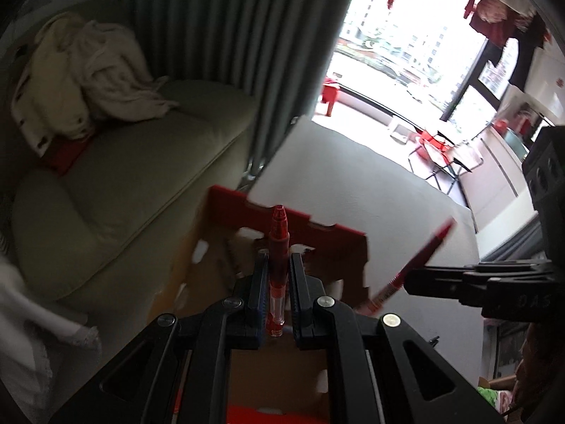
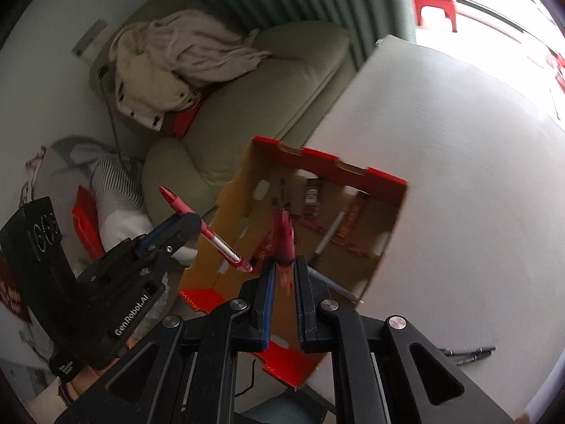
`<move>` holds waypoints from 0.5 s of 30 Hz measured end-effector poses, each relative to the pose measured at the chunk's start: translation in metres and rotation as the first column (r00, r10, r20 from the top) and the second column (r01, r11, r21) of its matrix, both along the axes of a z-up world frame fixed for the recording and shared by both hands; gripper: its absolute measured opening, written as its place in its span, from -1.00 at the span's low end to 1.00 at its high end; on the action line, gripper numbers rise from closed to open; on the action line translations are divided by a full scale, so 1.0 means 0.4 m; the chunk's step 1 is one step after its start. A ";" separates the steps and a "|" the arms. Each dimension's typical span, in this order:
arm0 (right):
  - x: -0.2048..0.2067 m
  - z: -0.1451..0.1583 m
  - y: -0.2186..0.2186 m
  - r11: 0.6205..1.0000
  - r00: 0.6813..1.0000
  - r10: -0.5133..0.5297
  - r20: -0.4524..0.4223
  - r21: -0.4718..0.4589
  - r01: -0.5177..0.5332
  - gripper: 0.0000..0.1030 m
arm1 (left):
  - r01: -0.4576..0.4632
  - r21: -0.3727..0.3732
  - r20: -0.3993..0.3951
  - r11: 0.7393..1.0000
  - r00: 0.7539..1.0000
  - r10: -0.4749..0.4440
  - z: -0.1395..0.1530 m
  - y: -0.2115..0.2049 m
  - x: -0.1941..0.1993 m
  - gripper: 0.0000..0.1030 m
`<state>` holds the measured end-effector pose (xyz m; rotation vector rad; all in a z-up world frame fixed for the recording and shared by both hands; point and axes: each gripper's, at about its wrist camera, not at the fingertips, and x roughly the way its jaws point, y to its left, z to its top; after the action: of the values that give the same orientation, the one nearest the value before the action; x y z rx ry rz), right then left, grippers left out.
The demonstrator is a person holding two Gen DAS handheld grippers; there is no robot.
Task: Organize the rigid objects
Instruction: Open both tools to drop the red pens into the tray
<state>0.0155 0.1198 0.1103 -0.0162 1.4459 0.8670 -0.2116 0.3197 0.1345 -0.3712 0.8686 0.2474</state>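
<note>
Gripping a red pen [image 1: 278, 268] between the closed jaws of our left gripper [image 1: 278, 258], we are holding it lengthwise along the fingers, its cap pointing away from us. Our right gripper [image 2: 285, 265] is clamping a second red pen [image 2: 284, 236] (blurred in its own camera's view, clearer from the left wrist view, where it is slanting across the fingers). Both grippers are hanging above an open cardboard box [image 2: 353, 171] with a red rim, which is sitting at the edge of a white table [image 2: 459, 176]. Inside the box we are seeing a white pen [image 2: 330, 235] lying on the printed floor, with other items too blurred to tell. A few dark pens [image 2: 466, 352] are lying on the table, well apart from the box. Beyond the table a pale green sofa [image 1: 141, 183] is carrying a heap of cream clothes [image 1: 91, 74], beside a green curtain [image 1: 229, 24].
</note>
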 end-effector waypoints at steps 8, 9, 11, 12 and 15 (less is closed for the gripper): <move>-0.015 -0.005 0.050 0.999 0.999 0.047 -0.002 0.003 -0.047 -0.88 | -0.023 -0.006 -0.009 1.000 1.000 0.023 -0.012 0.029 -0.017 -0.77; -0.015 -0.003 0.051 0.999 0.999 0.047 -0.002 0.003 -0.047 -0.88 | -0.023 -0.006 -0.009 1.000 1.000 0.023 -0.011 0.030 -0.020 -0.77; -0.017 -0.003 0.052 0.999 0.999 0.051 0.000 0.003 -0.051 -0.88 | -0.020 -0.008 -0.011 1.000 1.000 0.020 -0.008 0.028 -0.019 -0.77; -0.017 -0.003 0.052 0.999 0.999 0.050 0.000 0.003 -0.050 -0.88 | -0.018 -0.006 -0.013 1.000 1.000 0.018 -0.008 0.026 -0.018 -0.77; -0.016 -0.005 0.050 0.999 0.999 0.049 -0.005 0.000 -0.049 -0.88 | -0.012 -0.006 -0.018 1.000 1.000 0.012 -0.008 0.021 -0.013 -0.77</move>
<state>0.0090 0.1396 0.1082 -0.0501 1.4551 0.9075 -0.2167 0.3280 0.1311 -0.3804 0.8856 0.2593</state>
